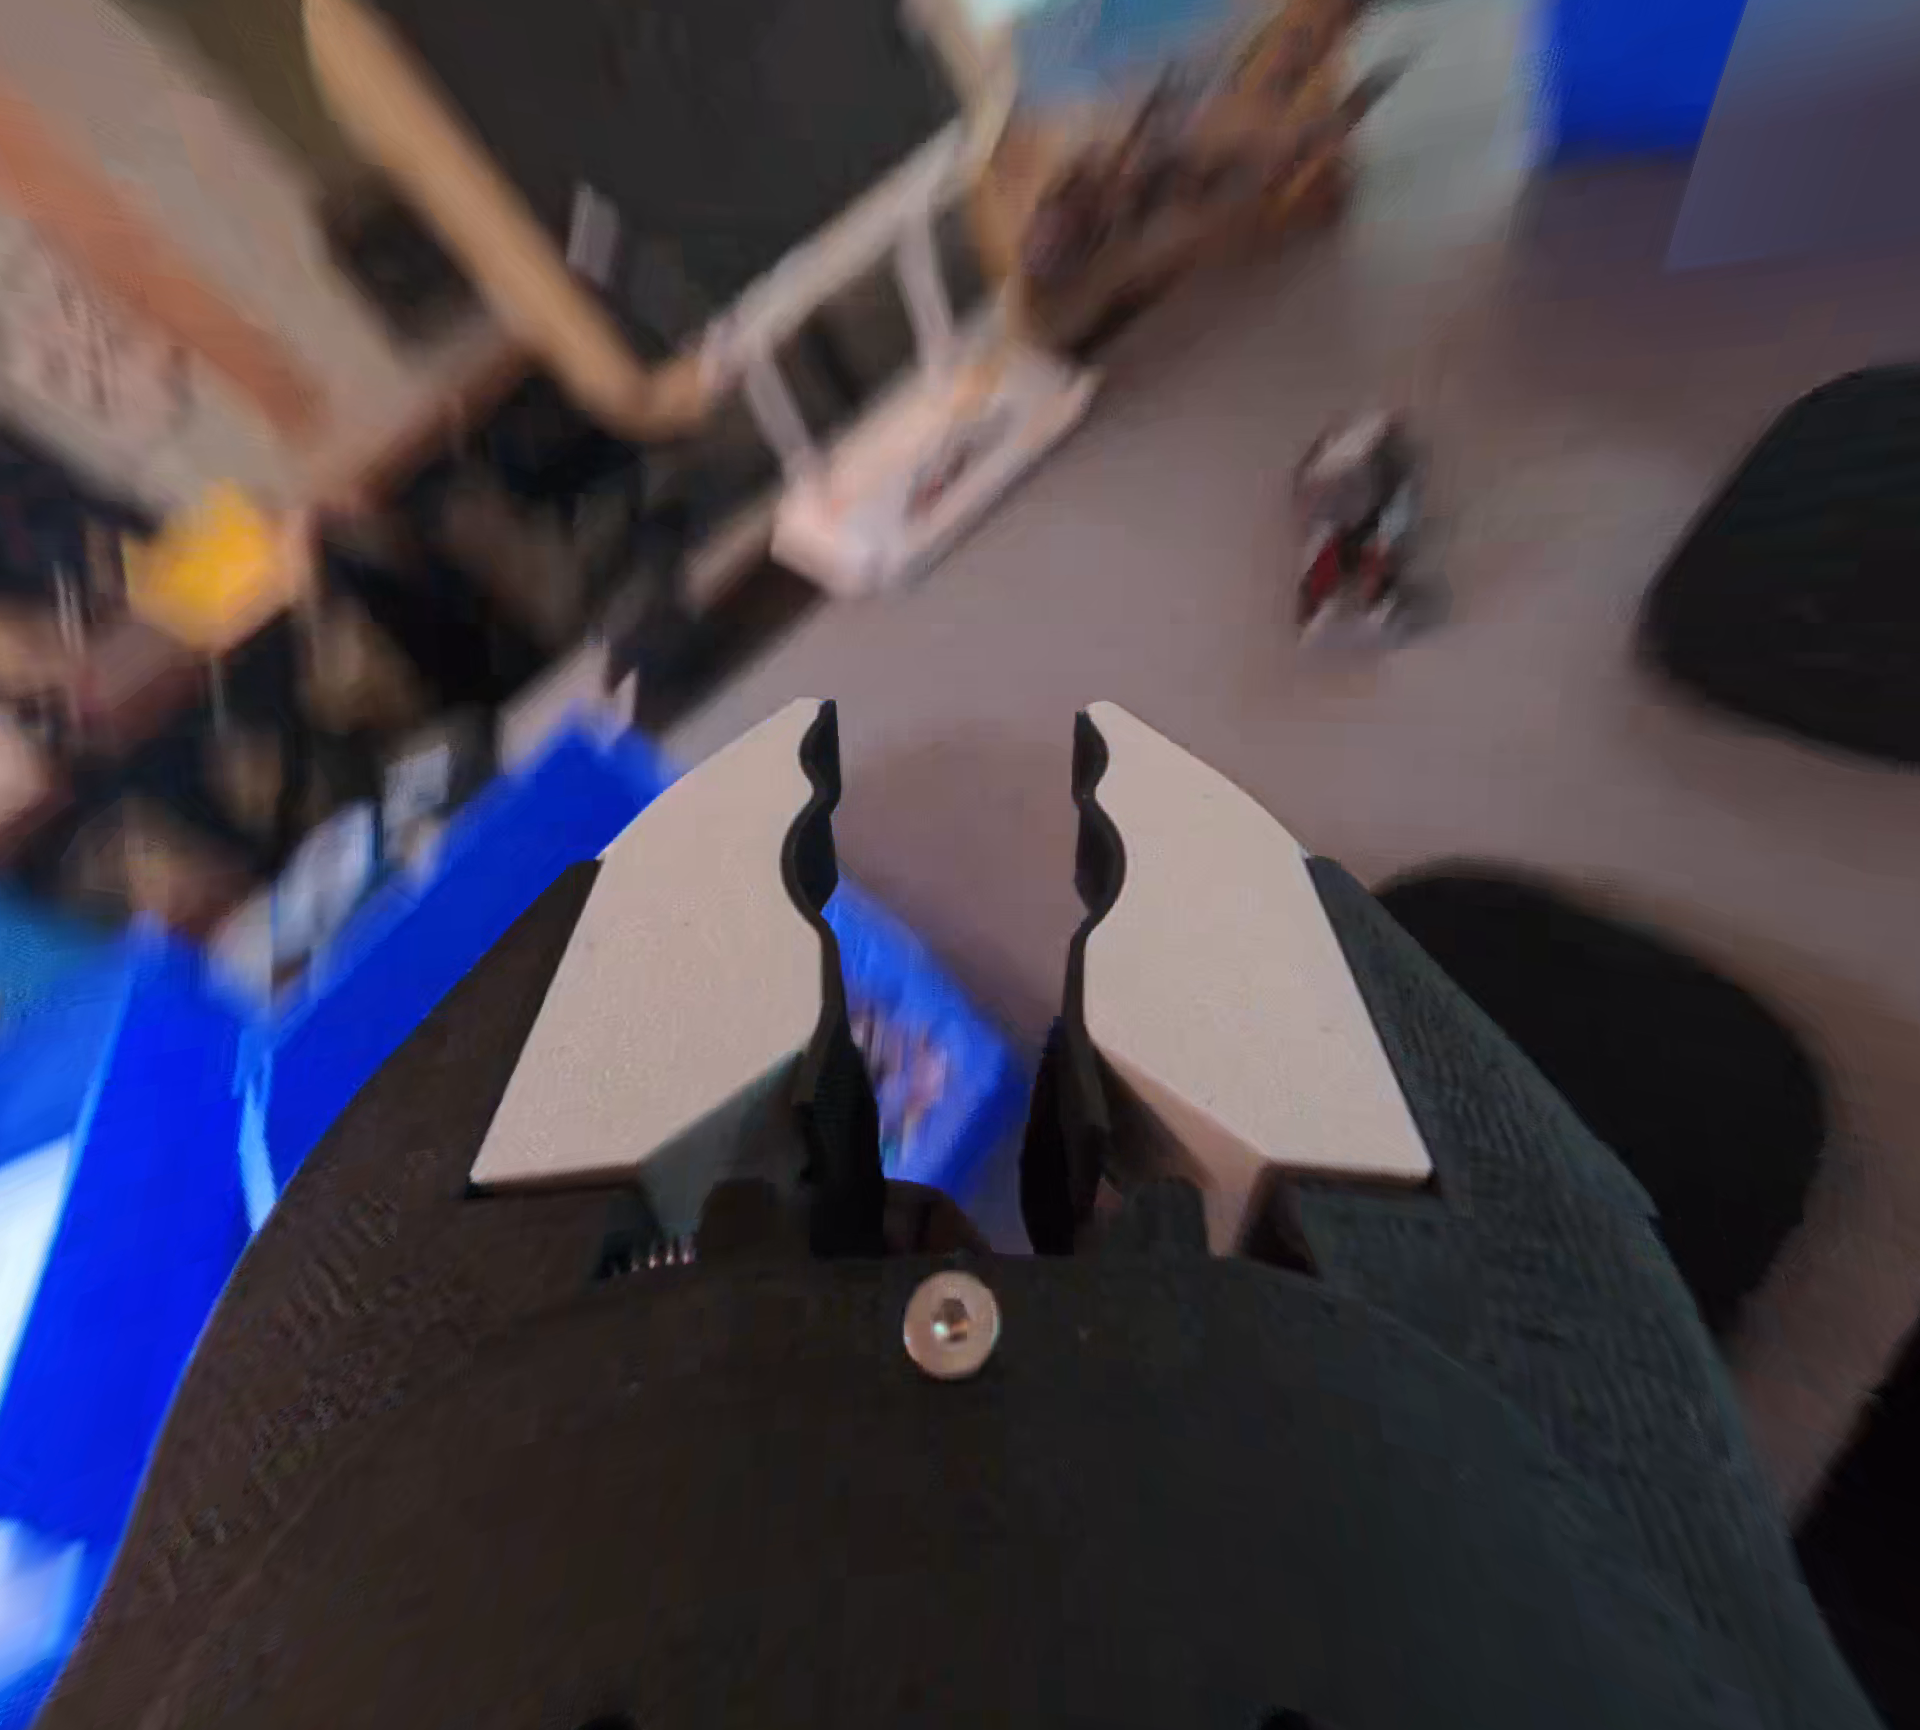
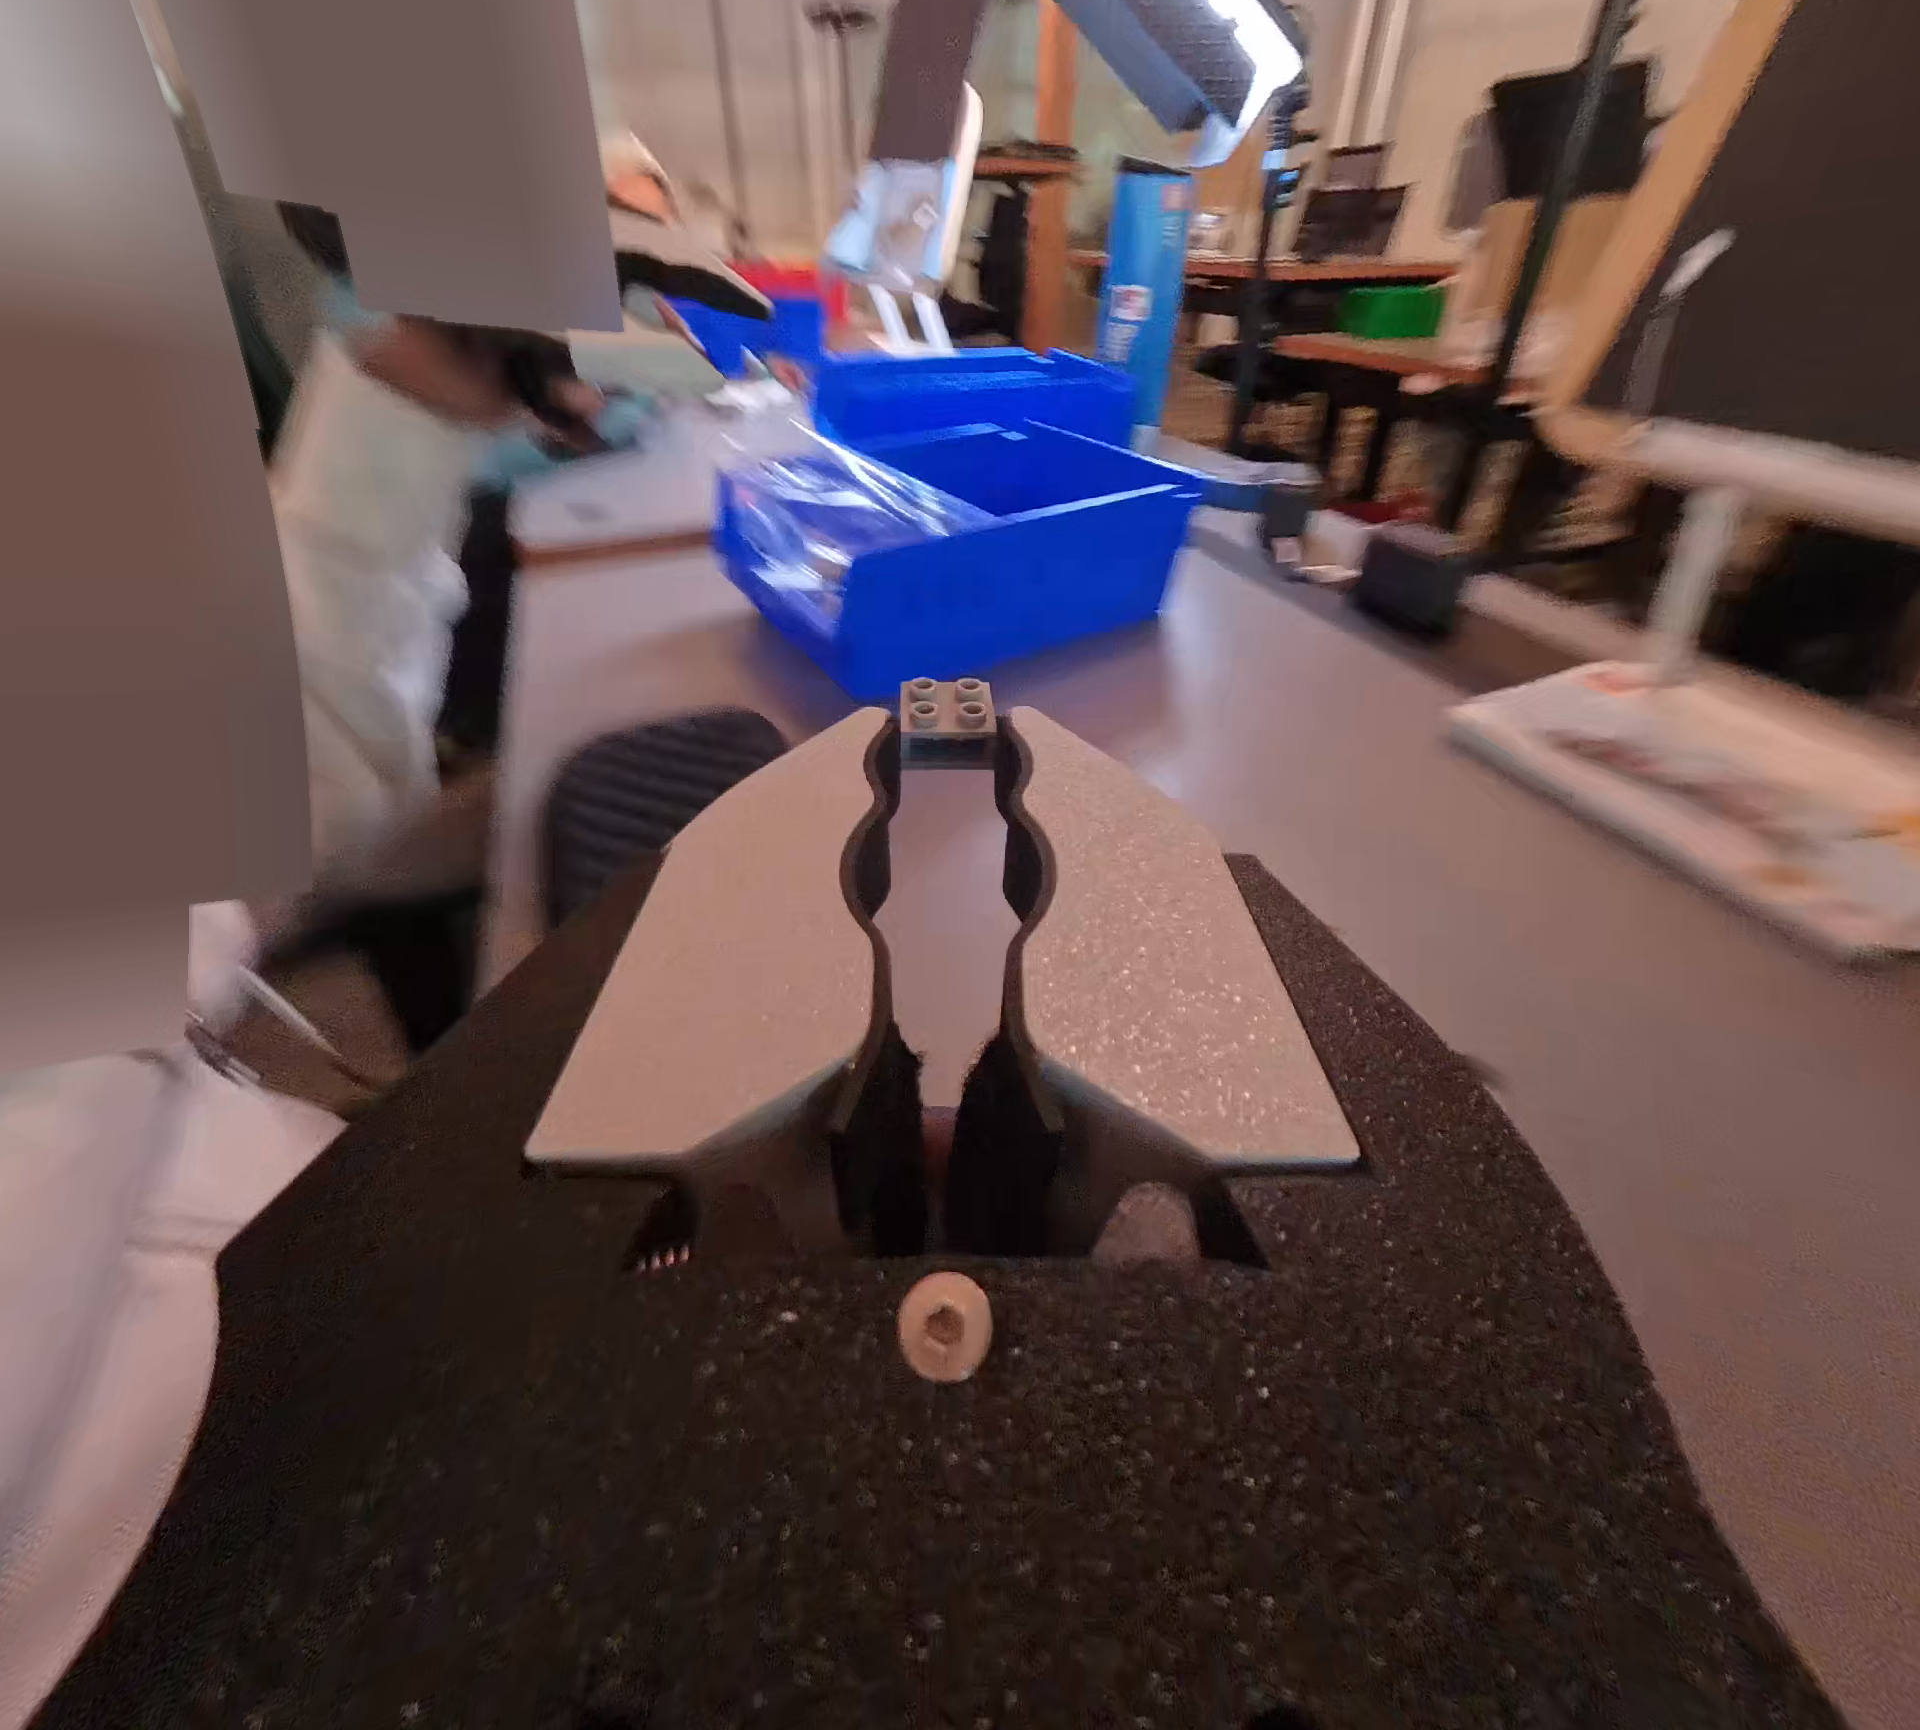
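My right tool [image 2: 948,735] holds a small grey studded brick [image 2: 943,712] at the very tips, both pads pressed on its sides, studs up, well above the grey table [image 2: 1299,849]. Beyond it, at twelve o'clock, stands a blue bin [image 2: 987,579] with clear plastic bags in its left compartment. At three o'clock a white booklet [image 2: 1704,797] lies on the table, and a black chair back [image 2: 655,787] shows at nine o'clock.

My left tool [image 1: 954,724] stands moderately wide with nothing between the pads. Its view is heavily smeared; I make out the table, a small red and grey object [image 1: 1351,527] at one o'clock, and blue bin walls [image 1: 436,911] at eight o'clock.

My worry is the shallow bite on the brick. Only the fingertips carry it, so I judge that a jolt or a quick swing could let it pivot or slip out and drop to the table. With the left view this blurred, I could also misjudge where that tool is and knock the bin.
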Available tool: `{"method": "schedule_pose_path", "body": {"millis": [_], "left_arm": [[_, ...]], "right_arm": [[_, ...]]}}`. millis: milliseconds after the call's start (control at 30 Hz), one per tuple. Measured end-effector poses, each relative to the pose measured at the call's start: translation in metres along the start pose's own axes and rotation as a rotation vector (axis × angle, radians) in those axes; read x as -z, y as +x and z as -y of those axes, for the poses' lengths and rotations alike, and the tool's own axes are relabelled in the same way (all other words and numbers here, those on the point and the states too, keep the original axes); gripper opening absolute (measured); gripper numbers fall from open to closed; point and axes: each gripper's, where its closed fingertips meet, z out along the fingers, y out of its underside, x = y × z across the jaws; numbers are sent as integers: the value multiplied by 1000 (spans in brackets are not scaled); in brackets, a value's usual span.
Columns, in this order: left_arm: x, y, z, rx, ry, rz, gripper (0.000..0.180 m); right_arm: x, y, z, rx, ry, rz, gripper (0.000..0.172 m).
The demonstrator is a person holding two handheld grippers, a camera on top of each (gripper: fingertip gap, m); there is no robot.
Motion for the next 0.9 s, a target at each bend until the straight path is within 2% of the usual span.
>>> {"method": "schedule_pose_path", "body": {"millis": [67, 100, 167, 233, 300, 333, 500, 567, 767, 867, 900], "left_arm": [[-10, 55, 54, -181, 312, -98, 42], [-14, 85, 69, -264, 420, -149, 42], [-28, 135, 81, -367, 530, -226, 40], [-42, 169, 86, -286, 596, -332, 38], [-56, 186, 86, -192, 610, -386, 37], [-64, 190, 82, -198, 598, -375, 36], [-82, 200, 67, -383, 566, -276, 23], [-83, 198, 66, -388, 561, -273, 15], [-80, 203, 60, -423, 564, -321, 9], [-77, 206, 55, -348, 521, -414, 9], [-75, 202, 56, -304, 521, -428, 9]], "right_arm": [[-24, -10, -9, -210, 34, 114, 17], [-33, -14, -15, -291, 35, 163, 17], [-43, -24, -21, -399, 41, 253, 16], [-47, -29, -23, -453, 48, 294, 16], [-47, -33, -22, -481, 62, 328, 16], [-46, -34, -20, -493, 74, 344, 16], [-45, -41, -24, -516, 39, 398, 16], [-44, -44, -27, -513, 13, 416, 16], [-42, -51, -35, -470, -66, 436, 16], [-41, -54, -38, -414, -94, 437, 18], [-41, -54, -36, -385, -83, 427, 24]]}}
